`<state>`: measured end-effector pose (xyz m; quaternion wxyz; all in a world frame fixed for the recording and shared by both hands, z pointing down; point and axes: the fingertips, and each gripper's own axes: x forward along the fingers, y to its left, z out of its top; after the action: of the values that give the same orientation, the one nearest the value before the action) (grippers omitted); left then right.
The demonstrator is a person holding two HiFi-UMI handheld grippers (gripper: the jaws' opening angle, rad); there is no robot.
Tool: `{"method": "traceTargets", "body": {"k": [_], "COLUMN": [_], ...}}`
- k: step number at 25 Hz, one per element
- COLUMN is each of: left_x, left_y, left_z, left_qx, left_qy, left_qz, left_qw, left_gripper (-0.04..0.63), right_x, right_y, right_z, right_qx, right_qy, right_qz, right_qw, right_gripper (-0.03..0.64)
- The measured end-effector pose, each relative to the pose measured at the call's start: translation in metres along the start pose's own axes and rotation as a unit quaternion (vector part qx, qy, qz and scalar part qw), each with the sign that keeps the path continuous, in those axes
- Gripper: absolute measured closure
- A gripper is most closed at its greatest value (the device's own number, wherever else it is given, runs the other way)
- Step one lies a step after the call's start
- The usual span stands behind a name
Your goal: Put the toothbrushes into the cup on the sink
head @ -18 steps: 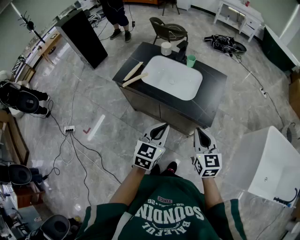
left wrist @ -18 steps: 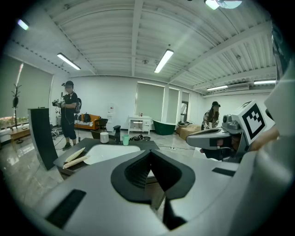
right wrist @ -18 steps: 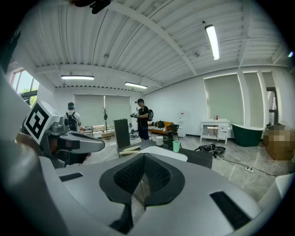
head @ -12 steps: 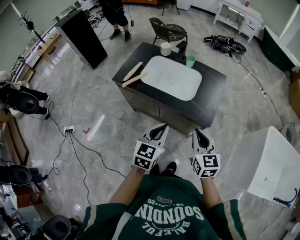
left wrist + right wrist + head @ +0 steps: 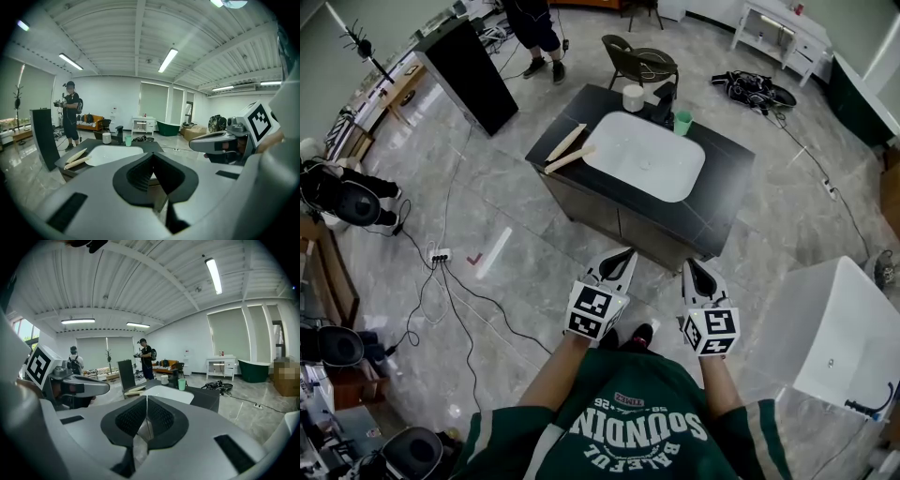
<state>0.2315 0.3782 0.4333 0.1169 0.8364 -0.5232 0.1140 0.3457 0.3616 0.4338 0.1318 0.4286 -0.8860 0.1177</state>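
Observation:
Two long cream toothbrushes [image 5: 567,150] lie side by side on the dark counter, left of the white sink basin [image 5: 645,156]. A green cup [image 5: 682,122] stands at the basin's far rim beside the black tap [image 5: 664,101]. My left gripper [image 5: 624,254] and right gripper [image 5: 697,266] hang level over the floor, well short of the cabinet, both shut with nothing in them. In the left gripper view the toothbrushes [image 5: 76,158] and cup [image 5: 128,140] sit far beyond the shut left gripper [image 5: 152,158]. In the right gripper view the cup [image 5: 181,384] lies past the shut right gripper [image 5: 146,401].
A white cup [image 5: 632,97] stands left of the tap. A white tub [image 5: 834,328] is at my right. A black panel [image 5: 469,75], a chair [image 5: 637,61] and a person [image 5: 530,28] are behind the cabinet. Cables [image 5: 441,258] trail on the floor at left.

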Motion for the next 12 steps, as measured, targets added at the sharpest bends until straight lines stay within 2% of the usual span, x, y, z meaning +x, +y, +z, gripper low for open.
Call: {"method": "traceTargets", "body": {"k": [12], "left_x": [0.0014], "left_y": [-0.0091], "left_z": [-0.0057], "left_qx": [-0.004], "left_qy": [0.005], "left_qz": [0.025], "left_qw": [0.9997], "left_gripper": [0.584], "right_x": [-0.0014], "right_y": [-0.0074], "right_z": [-0.0074], "right_qx": [0.007], "right_qy": [-0.001], "right_qz": [0.026], "right_qw": [1.0], "right_gripper": [0.575]}}
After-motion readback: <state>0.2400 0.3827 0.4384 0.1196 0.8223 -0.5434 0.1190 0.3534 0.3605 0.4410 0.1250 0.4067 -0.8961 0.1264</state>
